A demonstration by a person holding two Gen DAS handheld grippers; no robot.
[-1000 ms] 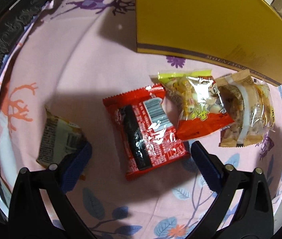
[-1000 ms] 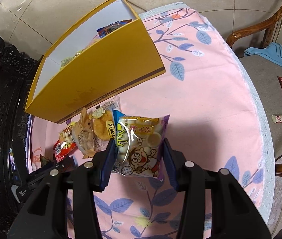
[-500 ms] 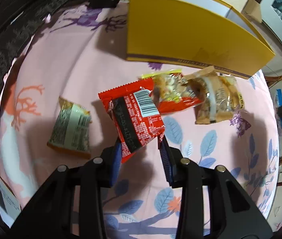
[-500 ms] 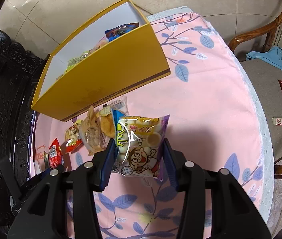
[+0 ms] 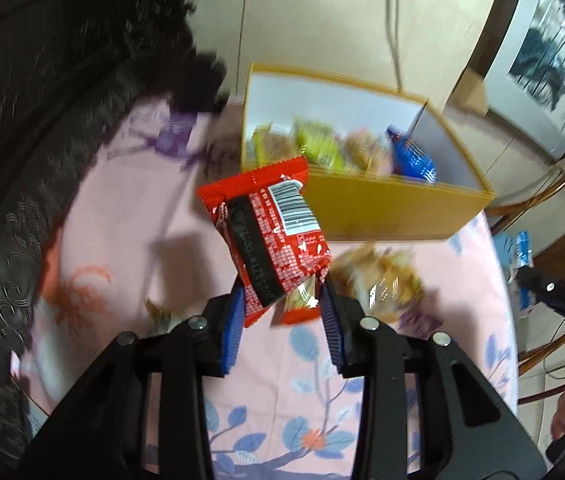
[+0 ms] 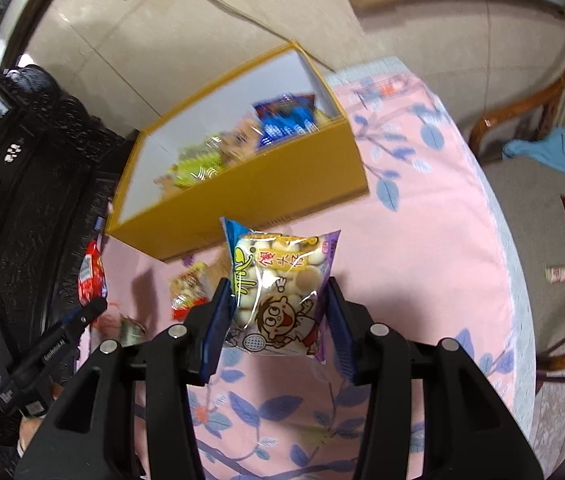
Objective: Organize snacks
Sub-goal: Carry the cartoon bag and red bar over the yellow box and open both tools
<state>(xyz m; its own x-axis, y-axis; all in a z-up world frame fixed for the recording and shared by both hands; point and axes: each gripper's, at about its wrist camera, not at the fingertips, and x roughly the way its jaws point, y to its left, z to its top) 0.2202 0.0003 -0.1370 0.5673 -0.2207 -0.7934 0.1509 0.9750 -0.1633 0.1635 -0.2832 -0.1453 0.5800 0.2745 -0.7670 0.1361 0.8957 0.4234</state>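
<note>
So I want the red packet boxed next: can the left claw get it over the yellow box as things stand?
Probably yes: the left claw holds the red packet lifted clear of the table, and the yellow box ahead is open-topped, nothing between.

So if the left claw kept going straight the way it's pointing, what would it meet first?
Probably the near wall of the yellow box. The left claw, shut on the red snack packet, points at it above the pink tablecloth; depth is unclear.
</note>
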